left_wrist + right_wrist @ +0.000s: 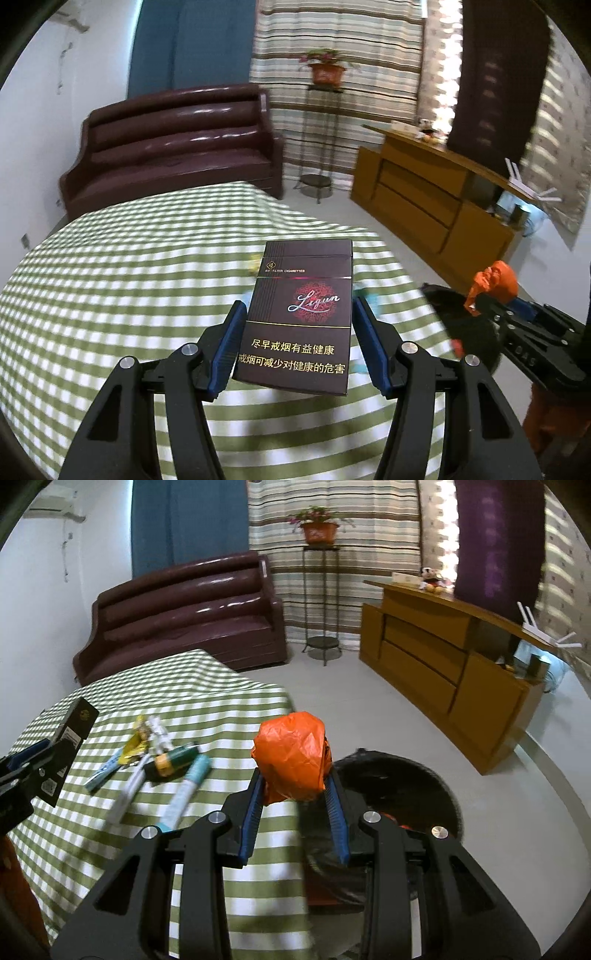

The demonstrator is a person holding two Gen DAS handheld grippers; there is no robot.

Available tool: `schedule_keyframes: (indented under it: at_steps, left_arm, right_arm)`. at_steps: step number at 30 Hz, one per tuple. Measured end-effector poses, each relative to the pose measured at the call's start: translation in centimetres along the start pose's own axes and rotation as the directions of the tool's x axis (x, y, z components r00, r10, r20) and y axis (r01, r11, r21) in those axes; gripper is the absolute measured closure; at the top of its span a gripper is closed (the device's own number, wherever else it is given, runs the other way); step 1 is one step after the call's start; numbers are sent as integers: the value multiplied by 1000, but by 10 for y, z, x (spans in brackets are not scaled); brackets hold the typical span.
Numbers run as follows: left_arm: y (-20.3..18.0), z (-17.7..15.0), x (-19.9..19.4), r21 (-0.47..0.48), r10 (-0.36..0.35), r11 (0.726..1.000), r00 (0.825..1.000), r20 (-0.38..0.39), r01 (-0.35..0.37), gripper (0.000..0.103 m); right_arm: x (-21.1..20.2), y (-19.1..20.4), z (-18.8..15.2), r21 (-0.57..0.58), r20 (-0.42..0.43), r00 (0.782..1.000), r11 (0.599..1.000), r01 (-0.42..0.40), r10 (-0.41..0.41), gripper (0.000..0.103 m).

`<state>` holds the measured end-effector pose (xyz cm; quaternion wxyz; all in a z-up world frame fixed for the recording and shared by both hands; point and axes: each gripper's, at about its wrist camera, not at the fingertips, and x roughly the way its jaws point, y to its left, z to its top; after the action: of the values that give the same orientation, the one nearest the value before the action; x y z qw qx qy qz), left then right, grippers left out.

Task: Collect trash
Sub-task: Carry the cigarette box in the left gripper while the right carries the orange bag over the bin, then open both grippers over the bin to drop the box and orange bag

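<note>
My left gripper (297, 314) is shut on a dark maroon cigarette pack (299, 310), held upright above the green-and-white checked tablecloth (110, 295). My right gripper (295, 786) is shut on a crumpled orange plastic bag (290, 755), near the table's right edge and above a black-lined trash bin (399, 786). In the right wrist view the cigarette pack (68, 738) and left gripper show at the far left. In the left wrist view the orange bag (493, 278) and right gripper show at the right, over the bin (461, 325). Several wrappers, tubes and a small green bottle (173, 760) lie on the cloth.
A dark leather sofa (184, 616) stands behind the table. A plant stand with a potted plant (319, 531) is by the striped curtain. A wooden cabinet (443, 664) lines the right wall. Pale floor lies between the table and the cabinet.
</note>
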<state>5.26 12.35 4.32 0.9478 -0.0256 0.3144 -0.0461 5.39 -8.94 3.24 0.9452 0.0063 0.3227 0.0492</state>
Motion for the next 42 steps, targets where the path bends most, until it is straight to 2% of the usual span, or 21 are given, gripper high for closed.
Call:
schedule_keyframes:
  at_steps: [9,16,27,42]
  left_arm:
    - [-70,9,18,91,-111,990,994,11,109,45]
    - [-108,13,40,133,-151,980,989,-6,150,45]
    - [-144,8,66,166,-167,971,985,-37,171,45]
    - [-162,4,94,186,-163,966,982,-91,178,45]
  right_arm:
    - [-1,-50,-3,49,8,998,997,67,-68,71]
    - [6,-83,-7,87,-1,995,991,101,-102,71]
    - [25,-106,-11,124,-29,991,984,131,-128,71]
    - [46,-116,-18,152,-69,989,978,144,-135,71]
